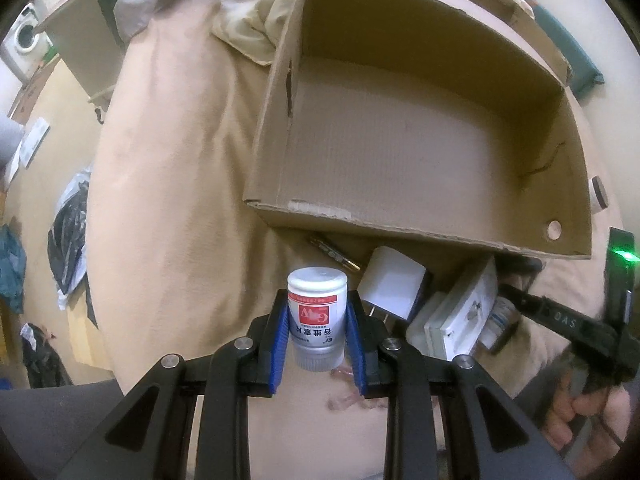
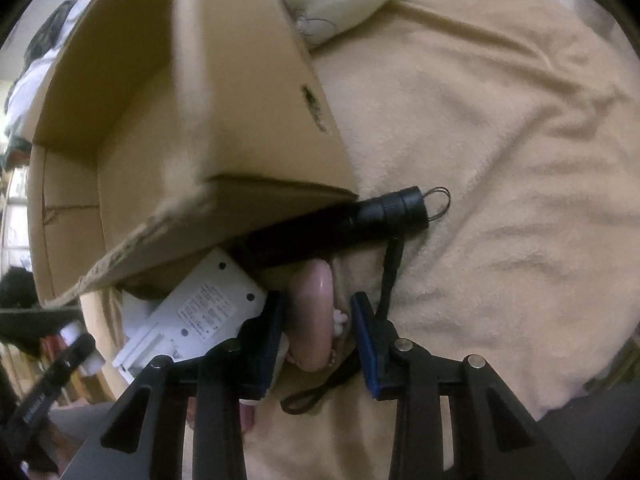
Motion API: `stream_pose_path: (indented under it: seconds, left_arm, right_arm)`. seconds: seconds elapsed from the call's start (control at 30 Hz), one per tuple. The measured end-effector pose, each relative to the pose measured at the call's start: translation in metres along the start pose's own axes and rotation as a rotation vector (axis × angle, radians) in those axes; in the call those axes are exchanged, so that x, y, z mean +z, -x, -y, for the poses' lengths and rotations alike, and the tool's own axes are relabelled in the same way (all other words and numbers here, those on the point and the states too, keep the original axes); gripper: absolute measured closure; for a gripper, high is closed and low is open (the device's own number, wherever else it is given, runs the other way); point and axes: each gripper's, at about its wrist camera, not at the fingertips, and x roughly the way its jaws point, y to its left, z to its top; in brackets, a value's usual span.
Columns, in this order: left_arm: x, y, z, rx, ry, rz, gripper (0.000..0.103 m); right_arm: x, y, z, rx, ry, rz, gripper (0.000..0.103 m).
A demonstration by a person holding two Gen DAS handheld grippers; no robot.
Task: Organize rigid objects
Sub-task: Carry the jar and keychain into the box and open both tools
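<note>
My left gripper (image 1: 318, 300) is shut on a white pill bottle (image 1: 316, 320) with a red label, held upright just in front of the open cardboard box (image 1: 400, 216). My right gripper (image 2: 318, 300) points down at the bed with a glossy pink elongated object (image 2: 312, 312) between its blue pads (image 2: 366, 320). The left pad sits against it, while a narrow gap shows at the right pad. A black flashlight (image 2: 360, 216) with a strap lies just beyond, against the box's corner. The right gripper (image 1: 520, 298) also shows at the right edge of the left wrist view, held by a hand (image 1: 580, 412).
The box's inside is bare cardboard. Against its near wall lie a white plug adapter (image 1: 394, 284), a white flat device (image 1: 460, 320) (image 2: 200, 312), a small bottle (image 1: 500, 316) and a thin metal pen (image 1: 332, 252). Beige bedding (image 2: 500, 160) spreads around; crumpled cloth (image 1: 256, 12) lies behind.
</note>
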Motion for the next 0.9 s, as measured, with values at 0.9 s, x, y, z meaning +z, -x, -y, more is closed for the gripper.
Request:
stream_pose_path:
  seconds: [0.9]
  left_arm:
    - [0.024, 0.082, 0.001, 0.006, -0.025, 0.199, 0.079]
  right_arm:
    - [-0.016, 0.177, -0.037, 0.16, 0.261, 0.425, 0.079]
